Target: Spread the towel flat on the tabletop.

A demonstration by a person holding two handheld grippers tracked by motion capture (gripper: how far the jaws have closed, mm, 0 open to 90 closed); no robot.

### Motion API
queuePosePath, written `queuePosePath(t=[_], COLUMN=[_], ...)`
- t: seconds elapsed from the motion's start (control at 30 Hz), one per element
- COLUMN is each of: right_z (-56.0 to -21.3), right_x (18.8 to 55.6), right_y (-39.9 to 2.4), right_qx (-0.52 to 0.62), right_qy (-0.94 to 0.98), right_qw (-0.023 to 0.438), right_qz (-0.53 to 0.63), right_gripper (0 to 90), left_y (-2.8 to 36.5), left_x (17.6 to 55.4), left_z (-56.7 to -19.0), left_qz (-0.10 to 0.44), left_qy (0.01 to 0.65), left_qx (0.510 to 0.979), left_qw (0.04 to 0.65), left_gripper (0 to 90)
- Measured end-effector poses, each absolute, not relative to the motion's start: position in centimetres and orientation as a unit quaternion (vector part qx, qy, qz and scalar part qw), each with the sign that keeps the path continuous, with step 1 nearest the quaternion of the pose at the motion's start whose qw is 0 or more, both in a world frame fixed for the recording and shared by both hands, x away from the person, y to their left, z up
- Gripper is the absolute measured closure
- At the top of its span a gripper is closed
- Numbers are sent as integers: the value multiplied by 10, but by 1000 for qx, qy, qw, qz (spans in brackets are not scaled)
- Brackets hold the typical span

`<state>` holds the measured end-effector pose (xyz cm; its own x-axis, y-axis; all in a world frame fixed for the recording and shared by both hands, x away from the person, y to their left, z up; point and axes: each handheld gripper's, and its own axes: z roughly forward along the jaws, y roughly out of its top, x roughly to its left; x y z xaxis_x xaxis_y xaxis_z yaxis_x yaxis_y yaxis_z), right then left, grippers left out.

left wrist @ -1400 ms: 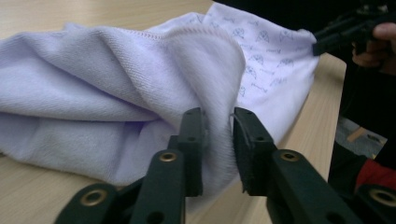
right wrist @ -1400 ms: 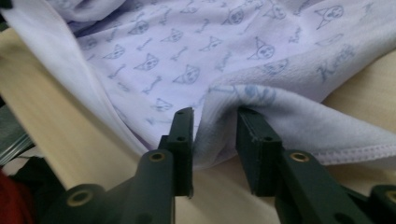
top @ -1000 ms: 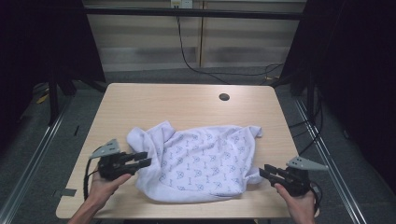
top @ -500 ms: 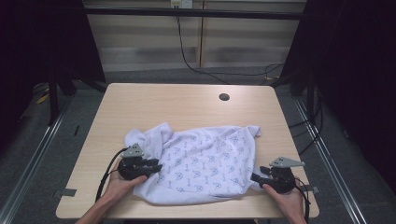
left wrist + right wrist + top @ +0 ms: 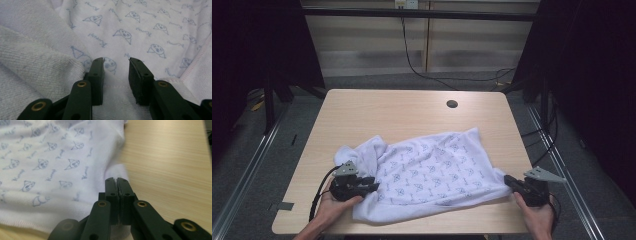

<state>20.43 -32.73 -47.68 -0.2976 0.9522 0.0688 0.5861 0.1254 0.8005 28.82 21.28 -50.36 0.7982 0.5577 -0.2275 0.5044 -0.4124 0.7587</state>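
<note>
A white towel (image 5: 432, 170) printed with small blue figures lies rumpled on the wooden table (image 5: 387, 110). My left gripper (image 5: 372, 186) rests low on the towel's left edge. In the left gripper view its jaws stand apart over the cloth, left gripper (image 5: 116, 62) open, with a stitched hem (image 5: 117, 87) lying between them and no pad pressing on it. My right gripper (image 5: 508, 181) is at the towel's near right corner. Its jaws have just been closing, and in the right gripper view the right gripper (image 5: 116, 180) is shut on the towel's corner (image 5: 113, 172).
A dark round hole (image 5: 452, 104) sits in the table's far right part. Bare wood (image 5: 170, 157) stretches to the right of the towel. Black curtains and metal rails flank the table; cables hang behind it.
Both hands came down and in to the towel. The left gripper slid onto its left edge. The right gripper closed on the right corner and drew it slightly to the right.
</note>
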Motion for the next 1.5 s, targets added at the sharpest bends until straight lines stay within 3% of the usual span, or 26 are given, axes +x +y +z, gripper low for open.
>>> queuePosePath(t=[0.13, 0.23, 0.33, 0.6, 0.8, 0.97, 1.0, 1.07, 1.13, 1.17, 1.23, 1.3, 1.33, 1.5], right_z=[-470, -471, -471, -475, -481, -491, -498, -502, -503, -503, -503, -503, -502, -503], right_x=[183, 174, 177, 197, 219, 223, 223, 223, 222, 220, 220, 226, 229, 251], right_y=[-327, -326, -322, -284, -222, -194, -186, -183, -182, -181, -181, -188, -190, -214], right_qx=[544, 545, 541, 499, 441, 411, 398, 386, 378, 365, 360, 368, 371, 395], right_qy=[701, 702, 701, 734, 779, 808, 824, 830, 834, 841, 845, 840, 840, 827], right_qw=[249, 245, 236, 177, 116, 96, 84, 98, 108, 129, 138, 136, 133, 126], right_qz=[387, 388, 400, 424, 431, 412, 394, 390, 387, 378, 371, 375, 373, 379], right_gripper=[849, 697, 644, 574, 509, 483, 440, 428, 454, 527, 566, 744, 786, 810], left_y=[212, 212, 213, 220, 230, 243, 247, 251, 253, 253, 253, 254, 255, 258], left_x=[286, 285, 285, 302, 321, 329, 332, 335, 336, 336, 339, 342, 344, 343], left_z=[-503, -501, -496, -482, -477, -485, -487, -486, -484, -484, -482, -479, -477, -478], left_qz=[21, 16, 13, 20, 42, 48, 46, 47, 55, 55, 56, 60, 62, 62], left_qy=[315, 313, 310, 314, 338, 361, 368, 372, 375, 375, 375, 376, 380, 382], left_qx=[839, 836, 828, 807, 793, 789, 788, 784, 780, 780, 784, 782, 774, 776], left_qw=[442, 450, 467, 500, 506, 494, 492, 495, 498, 498, 491, 493, 502, 498], left_gripper=[617, 597, 592, 615, 541, 487, 454, 429, 415, 409, 397, 376, 366, 352])
